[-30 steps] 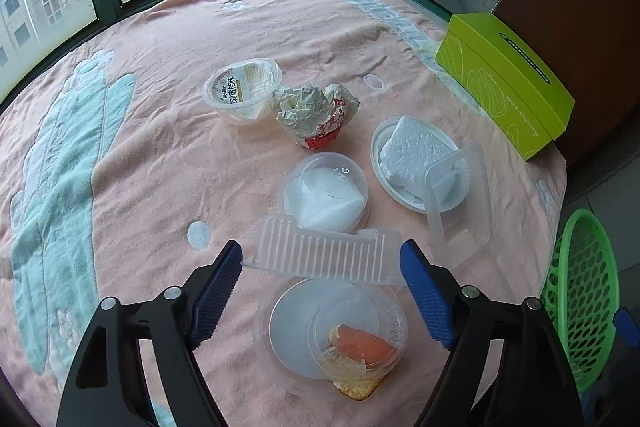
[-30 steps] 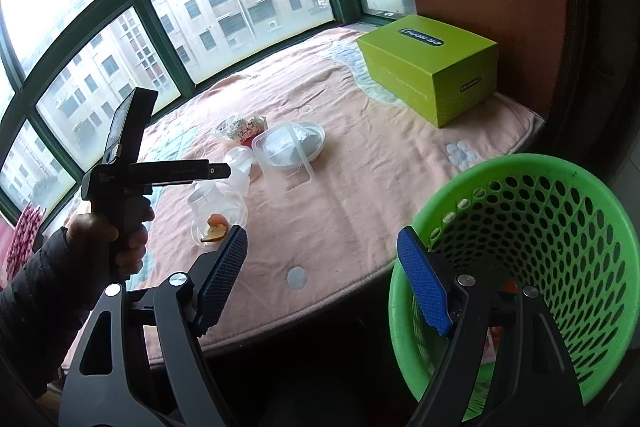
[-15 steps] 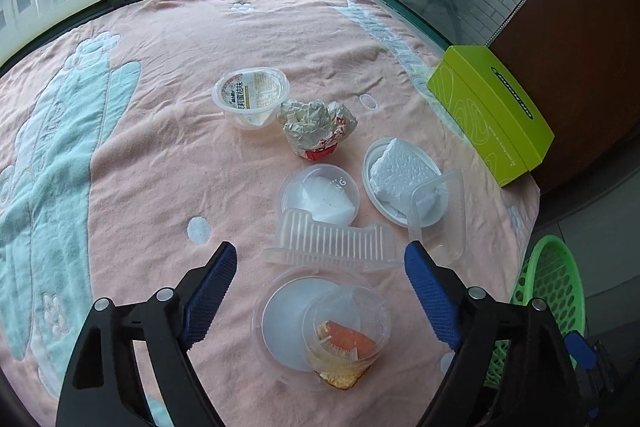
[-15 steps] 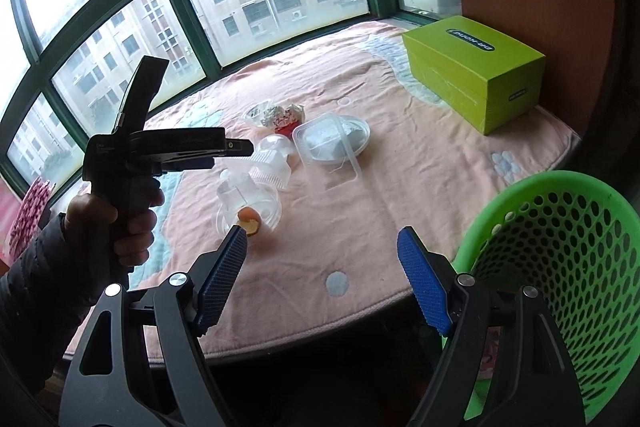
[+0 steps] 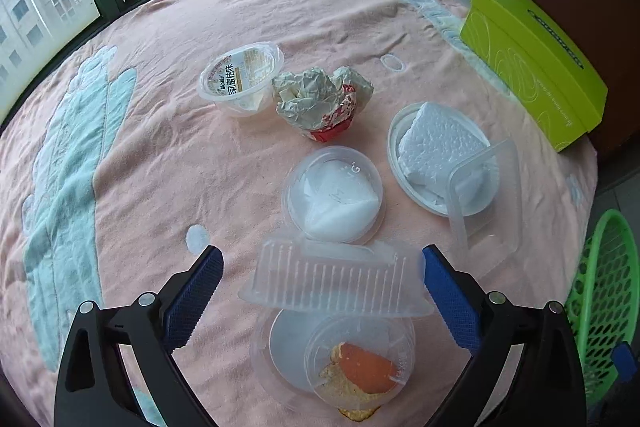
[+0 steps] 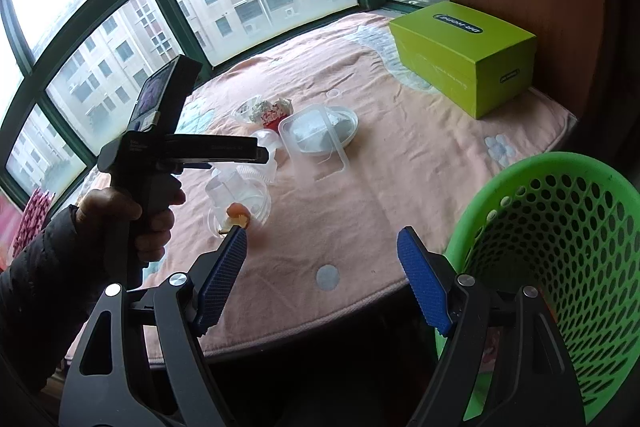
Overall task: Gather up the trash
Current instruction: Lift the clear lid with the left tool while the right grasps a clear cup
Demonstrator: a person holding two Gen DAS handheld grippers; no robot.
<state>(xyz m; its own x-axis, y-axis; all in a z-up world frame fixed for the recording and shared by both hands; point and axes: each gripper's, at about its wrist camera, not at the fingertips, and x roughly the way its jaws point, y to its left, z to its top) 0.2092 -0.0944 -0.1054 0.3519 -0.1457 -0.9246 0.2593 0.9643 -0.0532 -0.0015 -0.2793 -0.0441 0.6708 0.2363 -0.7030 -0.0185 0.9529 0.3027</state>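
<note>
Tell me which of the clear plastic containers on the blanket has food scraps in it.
The round clear cup lying nearest the camera, just below the ribbed tray, with an orange piece and crumbs inside. The other containers hold white foam, white paper, or nothing.

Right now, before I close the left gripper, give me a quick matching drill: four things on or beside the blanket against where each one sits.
1 ribbed clear tray
2 foam block
3 crumpled wrapper
4 green basket

a beside the labelled cup
b off the blanket's edge
c between the left gripper's opening jaws
d on a round lid

Pairs: 1-c, 2-d, 3-a, 4-b
</note>
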